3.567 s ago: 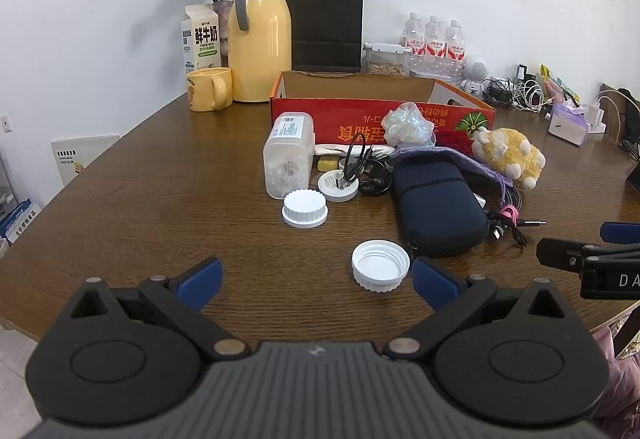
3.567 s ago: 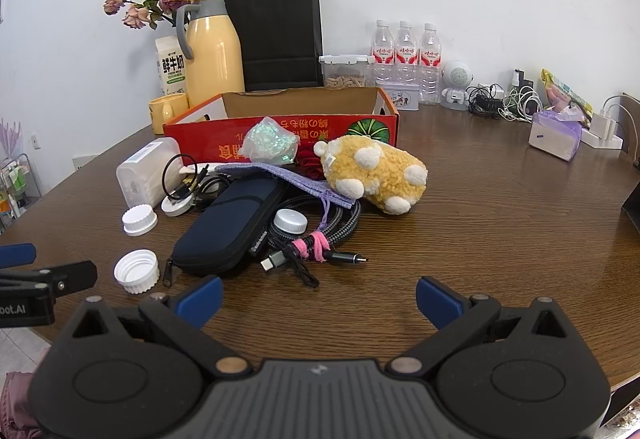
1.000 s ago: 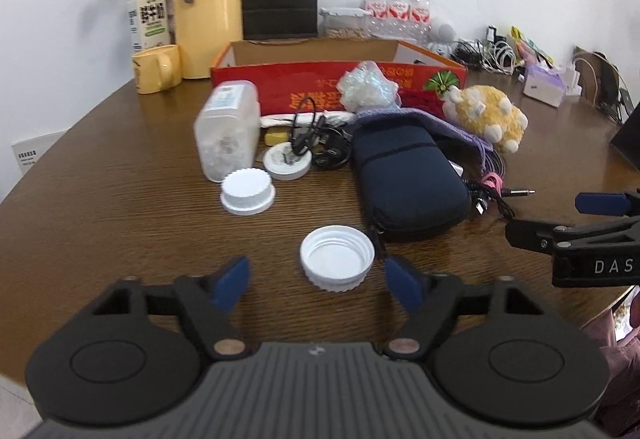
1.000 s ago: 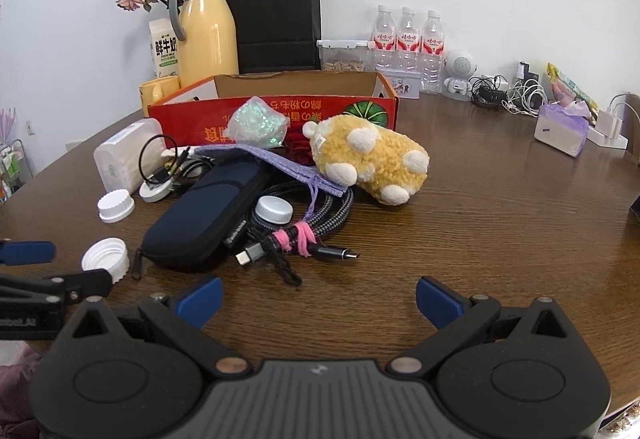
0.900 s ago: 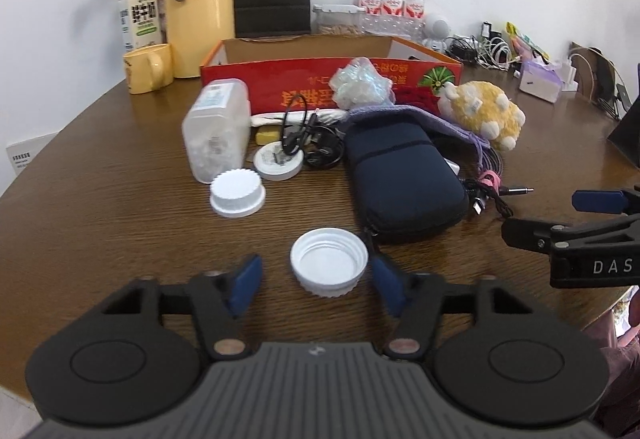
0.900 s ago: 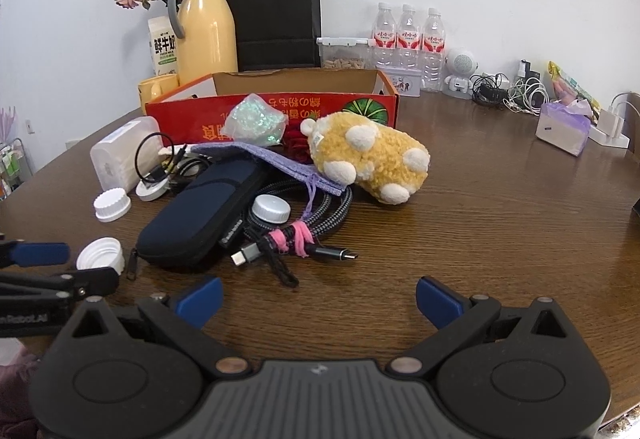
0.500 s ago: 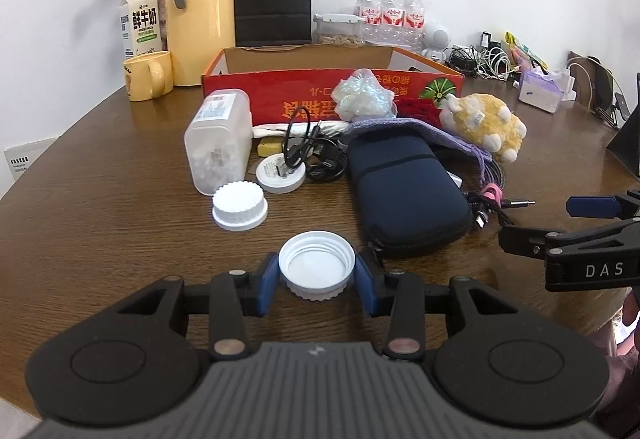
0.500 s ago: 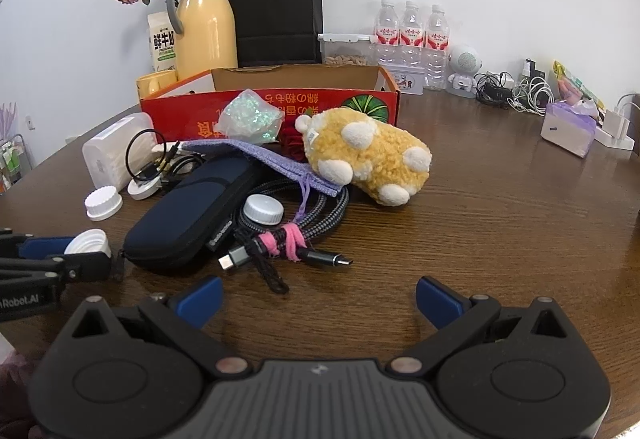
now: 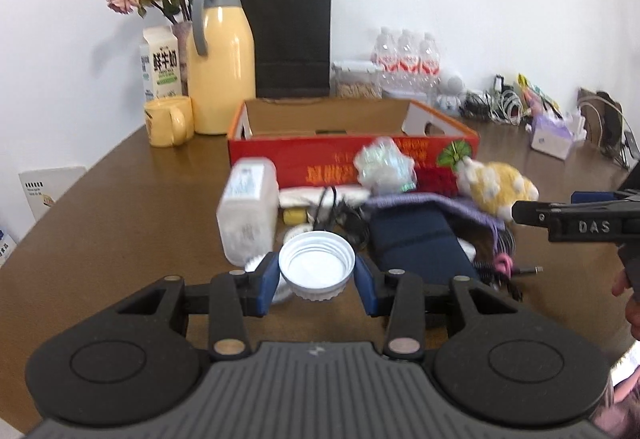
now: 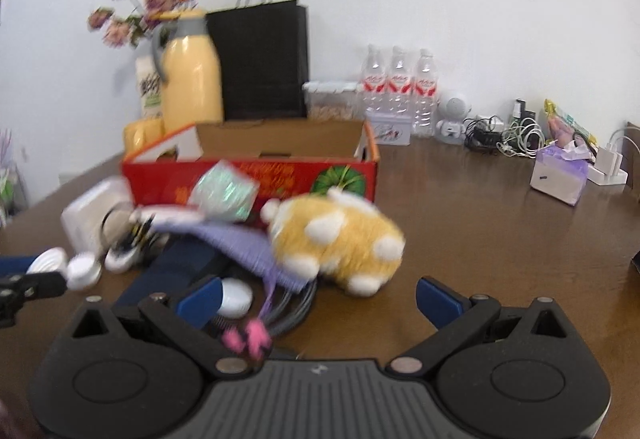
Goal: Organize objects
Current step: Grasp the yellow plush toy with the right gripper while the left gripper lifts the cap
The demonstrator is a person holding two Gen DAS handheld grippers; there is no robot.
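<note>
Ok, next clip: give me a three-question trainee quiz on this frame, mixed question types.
1. True or false: the left gripper is shut on the white screw cap.
2. Which stands directly behind the red cardboard box? A) black paper bag B) tissue pack C) plush toy
3. Fill in: the right gripper has its jaws ____ with nothing held.

Key: 1 true; 2 A; 3 open
</note>
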